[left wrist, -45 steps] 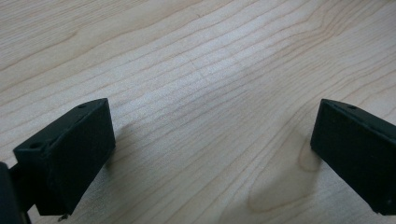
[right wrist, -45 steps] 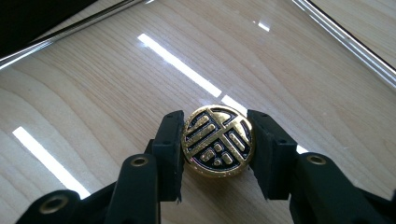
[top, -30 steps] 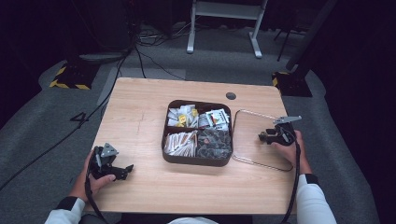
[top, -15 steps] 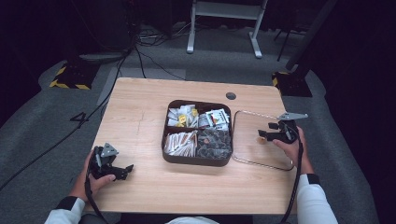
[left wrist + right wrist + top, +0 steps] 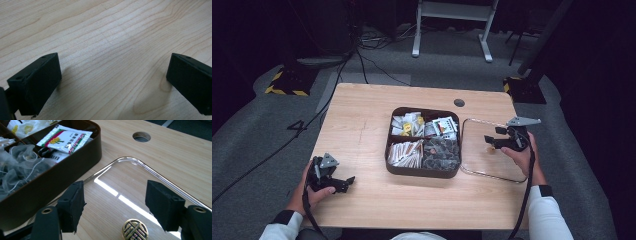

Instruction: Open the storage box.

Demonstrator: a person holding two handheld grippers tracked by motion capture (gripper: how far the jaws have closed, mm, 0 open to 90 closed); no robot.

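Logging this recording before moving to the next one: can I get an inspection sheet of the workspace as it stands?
Surface: wooden table, round hole near the far edge.
Job's things: brown box with four compartments holding packets and tea bags; clear lid flat beside it, with a gold knob.
Clutter: nothing seen.
Grippers: left gripper open, low over bare wood; right gripper open above the lid, fingers either side of the knob.
Cables: one trails from each gripper; more on the floor.
Surroundings: grey carpet, a white stand, black-and-yellow striped feet.
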